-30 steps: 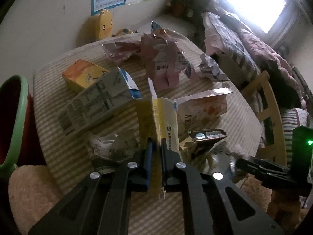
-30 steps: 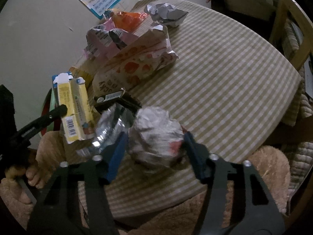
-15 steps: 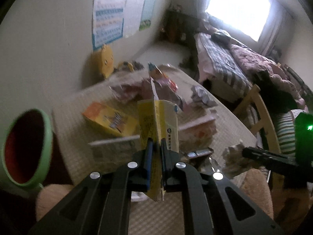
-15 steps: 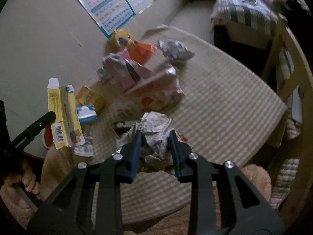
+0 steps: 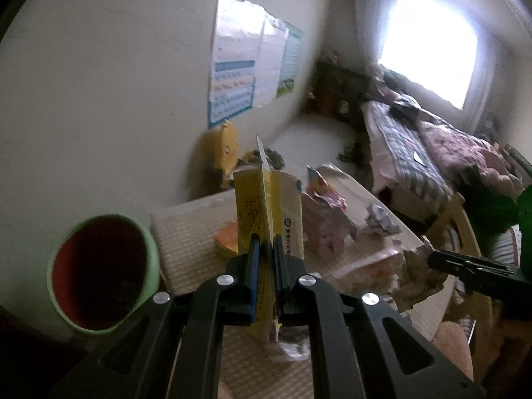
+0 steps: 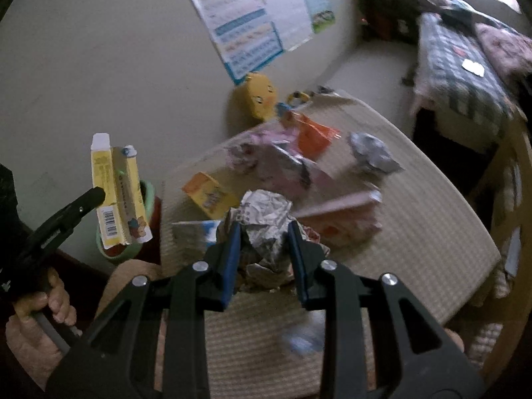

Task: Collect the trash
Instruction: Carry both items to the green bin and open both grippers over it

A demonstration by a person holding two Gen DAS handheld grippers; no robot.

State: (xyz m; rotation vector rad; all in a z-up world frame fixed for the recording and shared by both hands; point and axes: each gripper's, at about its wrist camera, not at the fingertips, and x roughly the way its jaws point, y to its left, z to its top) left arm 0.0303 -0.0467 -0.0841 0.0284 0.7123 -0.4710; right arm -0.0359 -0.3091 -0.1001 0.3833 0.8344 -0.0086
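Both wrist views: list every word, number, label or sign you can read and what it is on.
Nothing can be read in full.
Yellow carton: barcode, cartoon figure and print along the side, too small.
Wall posters: coloured rows, blurred.
Orange box: lettering smeared by motion.
Crumpled paper in the right gripper: print specks, illegible.
Pink packet: blurred.

A lived-in home bedroom: a bed (image 5: pixel 415 146) with checked and floral bedding lies under a bright window (image 5: pixel 429 53), learning charts (image 5: pixel 239 76) hang on the wall, and a duck toy (image 6: pixel 257 98) sits behind the cloth-covered table (image 6: pixel 415 219).
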